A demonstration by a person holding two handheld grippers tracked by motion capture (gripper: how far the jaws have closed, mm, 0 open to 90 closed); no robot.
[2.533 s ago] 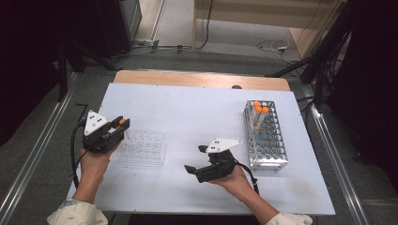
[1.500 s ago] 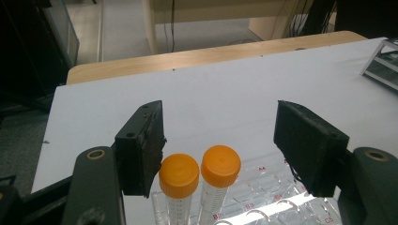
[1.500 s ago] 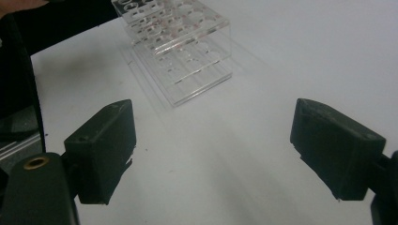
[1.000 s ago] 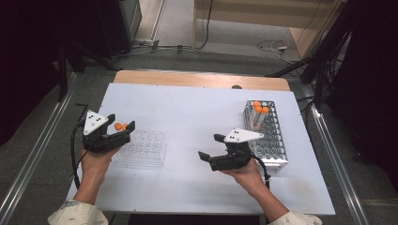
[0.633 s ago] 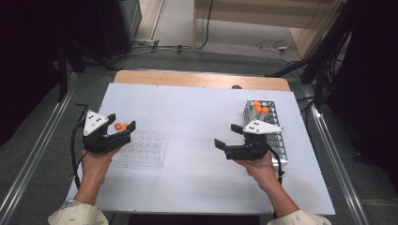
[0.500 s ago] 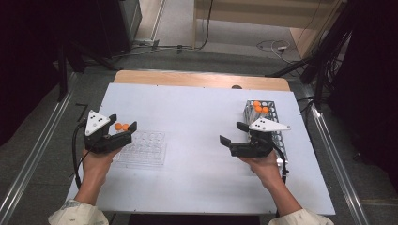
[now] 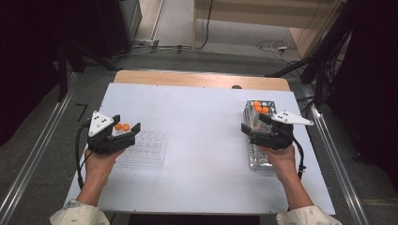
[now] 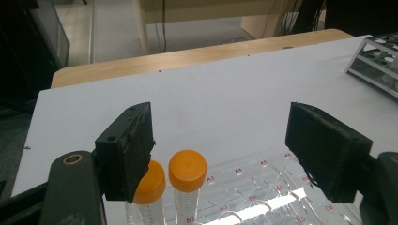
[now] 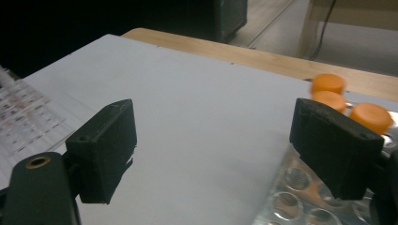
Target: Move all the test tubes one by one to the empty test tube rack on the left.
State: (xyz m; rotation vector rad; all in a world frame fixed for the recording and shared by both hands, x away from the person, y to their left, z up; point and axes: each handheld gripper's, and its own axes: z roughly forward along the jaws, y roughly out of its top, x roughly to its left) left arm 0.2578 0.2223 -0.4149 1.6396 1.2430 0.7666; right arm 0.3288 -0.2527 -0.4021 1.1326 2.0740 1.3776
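Two orange-capped tubes are standing in the clear well tray, just by the left tongs, which are gaping empty. Right tongs are hanging open, empty, over the metal rack holding three more capped tubes on the counter.

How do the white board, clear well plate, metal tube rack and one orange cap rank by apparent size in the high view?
1. white board
2. clear well plate and metal tube rack: look alike, both partly hidden by hands, not ranked
3. orange cap
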